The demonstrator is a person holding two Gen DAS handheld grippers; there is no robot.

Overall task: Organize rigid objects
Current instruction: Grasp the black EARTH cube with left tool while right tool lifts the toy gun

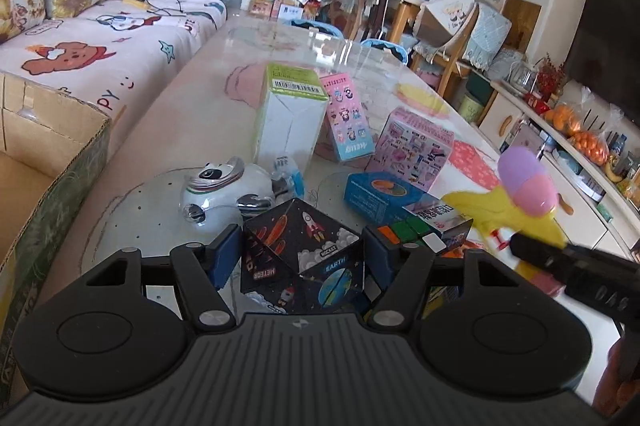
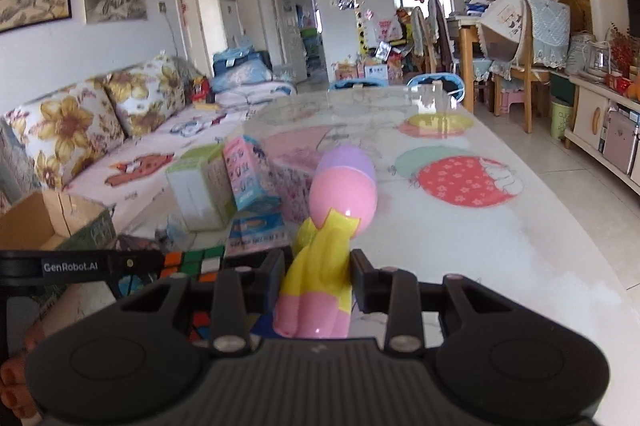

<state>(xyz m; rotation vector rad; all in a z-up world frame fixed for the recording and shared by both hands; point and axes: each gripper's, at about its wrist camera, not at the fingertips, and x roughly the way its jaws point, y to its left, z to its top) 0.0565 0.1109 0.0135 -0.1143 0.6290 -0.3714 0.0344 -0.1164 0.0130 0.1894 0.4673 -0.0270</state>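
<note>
The left gripper (image 1: pixel 302 254) clenches the black space-print folding cube (image 1: pixel 300 258) just above the glossy table (image 1: pixel 192 114); the open cardboard box (image 1: pixel 48 154) waits at nine o'clock. The right gripper (image 2: pixel 316 276) grasps the yellow-and-pink plastic toy with a pastel egg top (image 2: pixel 320 266). Both hands sit near each other, so swinging either toward the box could knock the colourful twist-puzzle cube (image 1: pixel 404 230) or clip the other gripper.

Black ribbed gripper (image 1: pixel 298 258) bodies, silver screws, blue-padded fingers (image 1: pixel 224 254), "GenRobot.AI" lettering.

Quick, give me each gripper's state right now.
Left gripper: jaws closed on the space-print folding cube.
Right gripper: jaws closed on the yellow-and-pink toy.
</note>
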